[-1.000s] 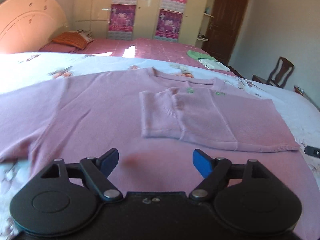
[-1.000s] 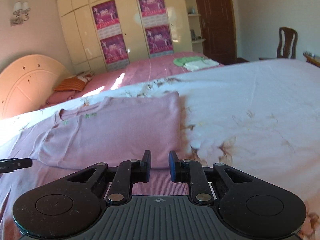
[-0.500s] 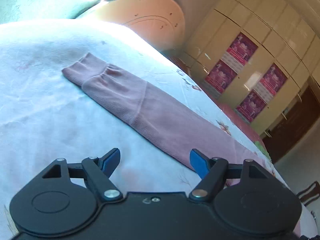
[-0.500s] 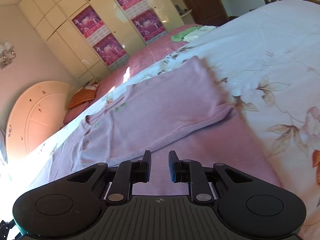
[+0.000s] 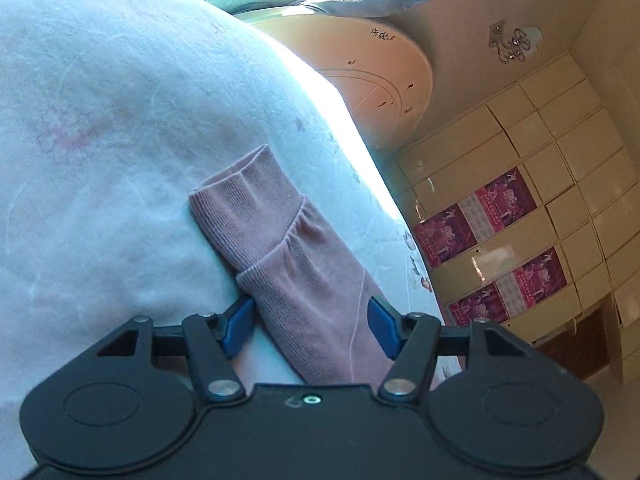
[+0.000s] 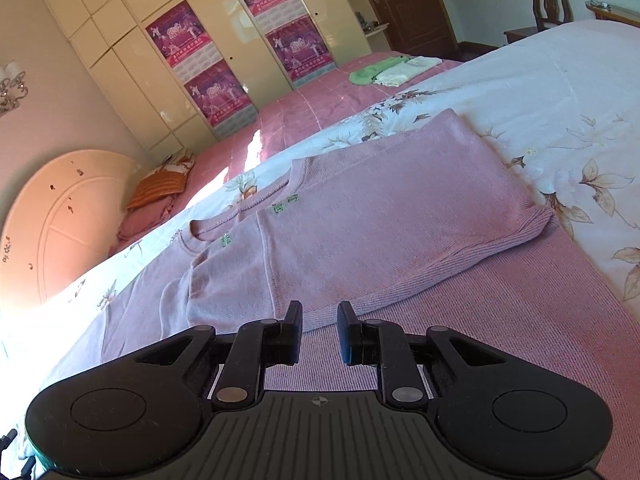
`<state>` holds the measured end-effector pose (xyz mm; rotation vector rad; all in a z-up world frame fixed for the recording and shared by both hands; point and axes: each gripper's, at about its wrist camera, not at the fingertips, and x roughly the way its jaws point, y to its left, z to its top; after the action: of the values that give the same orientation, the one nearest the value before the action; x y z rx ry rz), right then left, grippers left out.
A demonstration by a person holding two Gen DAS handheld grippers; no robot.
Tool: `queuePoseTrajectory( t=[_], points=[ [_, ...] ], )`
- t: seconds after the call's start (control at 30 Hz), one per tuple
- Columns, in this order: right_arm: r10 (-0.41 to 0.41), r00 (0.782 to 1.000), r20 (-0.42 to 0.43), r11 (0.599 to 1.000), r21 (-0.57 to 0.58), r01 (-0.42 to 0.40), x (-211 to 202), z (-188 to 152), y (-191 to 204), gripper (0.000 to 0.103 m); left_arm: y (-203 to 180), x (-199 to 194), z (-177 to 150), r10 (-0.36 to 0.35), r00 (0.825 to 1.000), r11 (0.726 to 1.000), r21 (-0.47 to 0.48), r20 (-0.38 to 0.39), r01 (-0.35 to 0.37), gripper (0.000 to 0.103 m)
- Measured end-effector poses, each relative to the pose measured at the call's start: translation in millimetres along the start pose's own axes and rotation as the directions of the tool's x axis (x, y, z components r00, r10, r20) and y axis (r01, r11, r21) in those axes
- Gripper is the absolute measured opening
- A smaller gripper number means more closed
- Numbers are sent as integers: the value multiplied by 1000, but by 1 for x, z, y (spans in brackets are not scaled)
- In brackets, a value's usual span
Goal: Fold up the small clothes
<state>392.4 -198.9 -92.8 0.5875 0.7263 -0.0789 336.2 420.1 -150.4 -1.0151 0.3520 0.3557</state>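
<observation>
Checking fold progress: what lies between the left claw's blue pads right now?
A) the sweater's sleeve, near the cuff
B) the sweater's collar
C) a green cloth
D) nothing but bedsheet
A: in the left wrist view, the pink sleeve with its ribbed cuff runs between the open pads of the left claw.

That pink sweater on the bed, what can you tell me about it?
The pink sweater is a fine ribbed knit with a round neckline and small green marks on the chest. It lies flat on the floral bedspread, one side already folded over the body. Its other sleeve stretches out, ribbed cuff at the end, between the left gripper's blue pads, which have been closing.
</observation>
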Motion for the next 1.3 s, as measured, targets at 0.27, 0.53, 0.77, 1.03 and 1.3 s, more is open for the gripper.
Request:
queuePoseTrajectory(
  t=[0.27,0.53,0.77,1.03,1.3],
  points=[
    [-48,999,14,999,-16,48,-10,4,2,19,0,17,13,-35,999,999,-13,6,35,64],
    [-58,998,3,998,-7,58,-5,9,-7,19,5,24,14,89,994,994,-69,59,-85,14],
    [-28,1000,3,999,-22,28,1,10,-18,19,-54,19,-4,-20,1000,987,160,-5,21,11],
    [8,1000,20,1000,-9,-8,4,21,-41,19,-189,26,-124,-174,955,836,476,-241,273,11],
    [40,999,25,999,1,-40,1,43,-59,19,-284,44,-271,-215,875,701,555,-433,447,11]
  ],
)
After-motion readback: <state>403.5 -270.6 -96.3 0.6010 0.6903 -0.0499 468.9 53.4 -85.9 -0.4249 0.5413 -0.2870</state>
